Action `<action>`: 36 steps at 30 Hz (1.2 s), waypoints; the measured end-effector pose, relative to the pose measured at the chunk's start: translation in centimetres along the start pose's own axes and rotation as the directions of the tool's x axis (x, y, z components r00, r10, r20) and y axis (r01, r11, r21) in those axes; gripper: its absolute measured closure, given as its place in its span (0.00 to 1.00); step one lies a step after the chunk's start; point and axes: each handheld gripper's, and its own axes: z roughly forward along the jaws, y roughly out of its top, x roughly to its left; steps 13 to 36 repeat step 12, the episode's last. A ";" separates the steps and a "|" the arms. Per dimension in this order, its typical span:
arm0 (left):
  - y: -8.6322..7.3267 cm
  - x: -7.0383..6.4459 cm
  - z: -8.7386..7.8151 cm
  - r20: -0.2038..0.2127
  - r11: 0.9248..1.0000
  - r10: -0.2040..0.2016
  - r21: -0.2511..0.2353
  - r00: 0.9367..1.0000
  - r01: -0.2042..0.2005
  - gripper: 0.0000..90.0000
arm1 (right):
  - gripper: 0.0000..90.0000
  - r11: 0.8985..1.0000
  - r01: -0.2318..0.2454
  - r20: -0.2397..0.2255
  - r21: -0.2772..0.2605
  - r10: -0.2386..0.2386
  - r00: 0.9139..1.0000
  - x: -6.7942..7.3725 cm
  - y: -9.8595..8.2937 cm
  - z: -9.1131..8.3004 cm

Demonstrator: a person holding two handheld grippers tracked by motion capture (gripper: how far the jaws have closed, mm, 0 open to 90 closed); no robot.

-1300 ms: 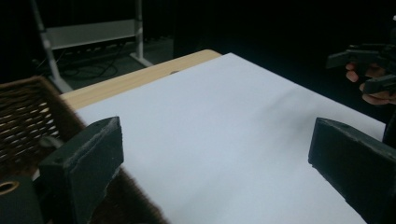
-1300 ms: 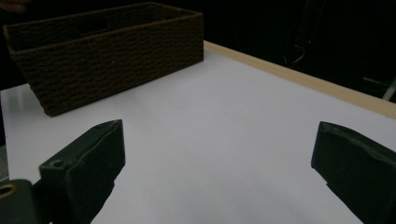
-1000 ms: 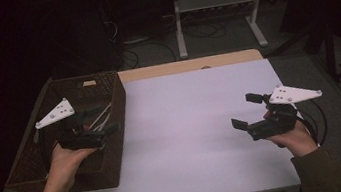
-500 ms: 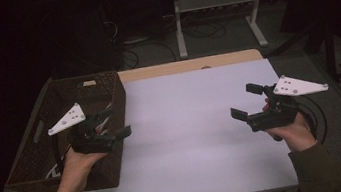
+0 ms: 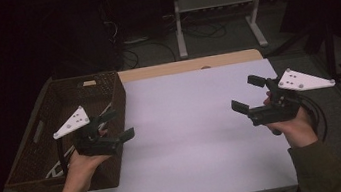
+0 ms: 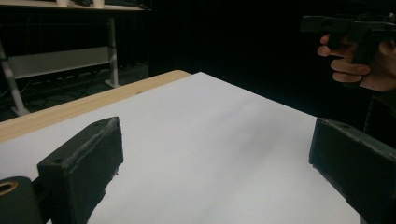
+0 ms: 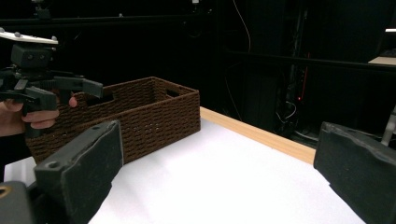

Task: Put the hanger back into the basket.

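No brand, label or writing can be read on anything here; a small pale tag on the far rim of my woven basket (image 5: 66, 121) is too small and blurred to make out. My left gripper (image 5: 117, 125) hangs above the basket's right wall, at the edge where the basket meets the white table sheet (image 5: 187, 124); its jaws stand wide apart and hold nothing, touching neither basket nor sheet. In the left gripper view the two black jaws rise at the lower corners with bare white sheet between them, and the wooden table edge (image 6: 93, 100) runs beyond. My left hand (image 5: 84, 163) grips the handle from below, with the grey three-cornered plate riding on top. My right gripper (image 5: 249, 94) hangs over the right part of the sheet, well apart from the basket, jaws likewise wide open and empty, pointing toward the left side of the table. My right hand (image 5: 294, 126) holds it at the sheet's right edge, cable trailing off beside the wrist. In the right gripper view the open jaws frame the dark brown basket (image 7: 140, 116), which stands on the table's left side, touching the sheet's left border; pale cables lie inside it, seen in the high view. Beyond the table stands a metal frame (image 5: 217, 13) on the dark floor.
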 end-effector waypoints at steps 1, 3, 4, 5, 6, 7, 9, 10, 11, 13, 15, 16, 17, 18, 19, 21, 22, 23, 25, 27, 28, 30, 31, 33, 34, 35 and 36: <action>0.0 0.0 0.0 -0.002 1.000 0.001 0.002 1.000 -0.001 0.03 | 0.01 1.000 0.000 0.001 -0.001 0.000 1.000 0.0 0.0 0.0; 0.0 0.0 -0.1 -0.004 1.000 0.004 -0.002 1.000 -0.004 0.03 | 0.01 1.000 0.001 0.003 -0.001 -0.001 1.000 -0.1 0.0 0.0; 0.0 0.0 -0.1 -0.004 1.000 0.003 -0.002 1.000 -0.003 0.03 | 0.01 1.000 0.000 0.004 -0.001 0.000 1.000 -0.1 0.0 0.0; 0.0 0.0 -0.1 -0.003 1.000 0.003 -0.003 1.000 -0.003 0.03 | 0.01 1.000 0.000 0.005 -0.001 0.000 1.000 -0.1 0.0 0.0; 0.0 0.0 -0.1 -0.003 1.000 0.004 -0.002 1.000 -0.004 0.03 | 0.01 1.000 0.001 0.004 -0.001 -0.001 1.000 -0.1 0.0 0.0; 0.0 0.0 -0.1 -0.003 1.000 0.003 -0.002 1.000 -0.003 0.03 | 0.01 1.000 0.001 0.004 -0.001 -0.001 1.000 -0.1 0.0 0.0; 0.0 0.0 -0.1 -0.001 1.000 0.004 -0.002 1.000 -0.004 0.03 | 0.01 1.000 0.003 0.003 0.000 -0.003 1.000 -0.1 0.0 0.0; 0.0 0.0 -0.1 -0.001 1.000 0.003 -0.002 1.000 -0.003 0.03 | 0.01 1.000 0.003 0.003 0.001 -0.003 1.000 -0.1 0.0 0.0; 0.0 0.0 -0.1 0.000 1.000 0.003 -0.002 1.000 -0.003 0.03 | 0.01 1.000 0.002 0.002 0.001 -0.002 1.000 0.0 0.0 0.0; 0.0 0.0 -0.1 0.000 1.000 0.004 -0.001 1.000 -0.004 0.03 | 0.01 1.000 0.002 0.001 0.002 -0.002 1.000 0.0 0.0 0.0; 0.0 0.0 -0.1 0.000 1.000 0.004 -0.001 1.000 -0.004 0.03 | 0.01 1.000 0.002 0.001 0.002 -0.002 1.000 0.0 0.0 0.0; 0.0 0.0 -0.1 0.000 1.000 0.004 -0.001 1.000 -0.004 0.03 | 0.01 1.000 0.002 0.001 0.002 -0.002 1.000 0.0 0.0 0.0; 0.0 0.0 -0.1 0.000 1.000 0.004 -0.001 1.000 -0.004 0.03 | 0.01 1.000 0.002 0.001 0.002 -0.002 1.000 0.0 0.0 0.0; 0.0 0.0 -0.1 0.000 1.000 0.004 -0.001 1.000 -0.004 0.03 | 0.01 1.000 0.002 0.001 0.002 -0.002 1.000 0.0 0.0 0.0; 0.0 0.0 -0.1 0.000 1.000 0.004 -0.001 1.000 -0.004 0.03 | 0.01 1.000 0.002 0.001 0.002 -0.002 1.000 0.0 0.0 0.0; 0.0 0.0 -0.1 0.000 1.000 0.004 -0.001 1.000 -0.004 0.03 | 0.01 1.000 0.002 0.001 0.002 -0.002 1.000 0.0 0.0 0.0; 0.0 0.0 -0.1 0.000 1.000 0.004 -0.001 1.000 -0.004 0.03 | 0.01 1.000 0.002 0.001 0.002 -0.002 1.000 0.0 0.0 0.0; 0.0 0.0 -0.1 0.000 1.000 0.004 -0.001 1.000 -0.004 0.03 | 0.01 1.000 0.002 0.001 0.002 -0.002 1.000 0.0 0.0 0.0; 0.0 0.0 -0.1 0.000 1.000 0.004 -0.001 1.000 -0.004 0.03 | 0.01 1.000 0.002 0.001 0.002 -0.002 1.000 0.0 0.0 0.0; 0.0 0.0 -0.1 0.000 1.000 0.004 -0.001 1.000 -0.004 0.03 | 0.01 1.000 0.002 0.001 0.002 -0.002 1.000 0.0 0.0 0.0; 0.0 0.0 -0.1 0.000 1.000 0.004 -0.001 1.000 -0.004 0.03 | 0.01 1.000 0.002 0.001 0.002 -0.002 1.000 0.0 0.0 0.0; 0.0 0.0 -0.1 0.000 1.000 0.004 -0.001 1.000 -0.004 0.03 | 0.01 1.000 0.002 0.001 0.002 -0.002 1.000 0.0 0.0 0.0; 0.0 0.0 -0.1 0.000 1.000 0.004 -0.001 1.000 -0.004 0.03 | 0.01 1.000 0.002 0.001 0.002 -0.002 1.000 0.0 0.0 0.0; 0.0 0.0 -0.1 0.000 1.000 0.004 -0.001 1.000 -0.004 0.03 | 0.01 1.000 0.002 0.001 0.002 -0.002 1.000 0.0 0.0 0.0; 0.0 0.0 -0.1 0.000 1.000 0.004 -0.001 1.000 -0.004 0.03 | 0.01 1.000 0.002 0.001 0.002 -0.002 1.000 0.0 0.0 0.0; 0.0 0.0 -0.1 0.000 1.000 0.004 -0.001 1.000 -0.004 0.03 | 0.01 1.000 0.002 0.001 0.002 -0.002 1.000 0.0 0.0 0.0; 0.0 0.0 -0.1 0.000 1.000 0.004 -0.001 1.000 -0.004 0.03 | 0.01 1.000 0.002 0.001 0.002 -0.002 1.000 0.0 0.0 0.0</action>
